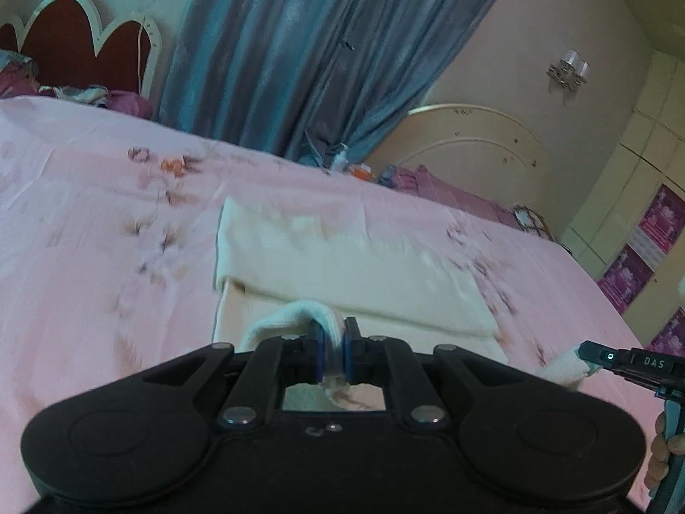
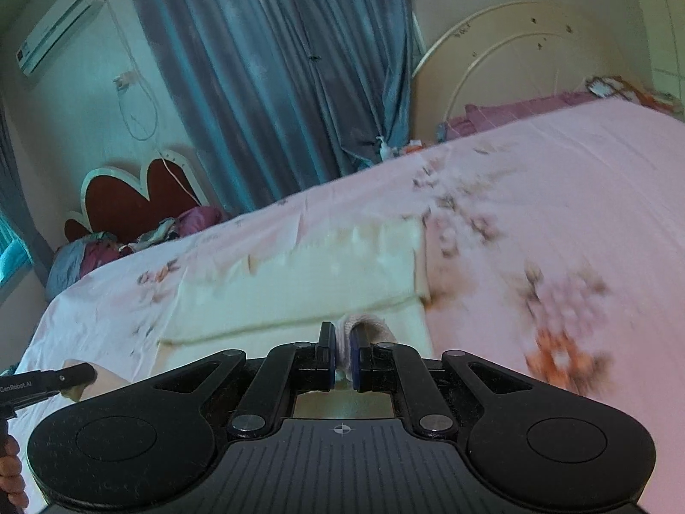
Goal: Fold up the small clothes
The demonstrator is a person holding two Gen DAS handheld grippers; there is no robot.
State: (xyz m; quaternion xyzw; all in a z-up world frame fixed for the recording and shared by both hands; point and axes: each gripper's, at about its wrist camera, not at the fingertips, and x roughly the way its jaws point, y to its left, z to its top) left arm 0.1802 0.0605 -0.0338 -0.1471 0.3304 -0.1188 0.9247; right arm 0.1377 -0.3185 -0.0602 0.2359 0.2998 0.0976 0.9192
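A cream-coloured small garment (image 1: 342, 265) lies partly folded on the pink bed, its far part doubled over the near part. My left gripper (image 1: 333, 334) is shut on a ribbed edge of the garment (image 1: 295, 315), lifted off the sheet. In the right wrist view the same cream garment (image 2: 308, 282) spreads ahead, and my right gripper (image 2: 341, 342) is shut on another ribbed edge (image 2: 368, 327). The right gripper's tip (image 1: 593, 353) shows at the left view's right edge with cream cloth in it. The left gripper's tip (image 2: 79, 373) shows at the right view's lower left.
The pink floral bedsheet (image 1: 107, 214) covers the bed. A red scalloped headboard (image 1: 85, 47) with bunched bedding stands at one end, grey-blue curtains (image 1: 291, 51) hang behind, and a cream headboard (image 1: 462, 145) and wardrobe doors (image 1: 642, 197) are on the right. A hand (image 1: 663, 449) holds the right gripper's handle.
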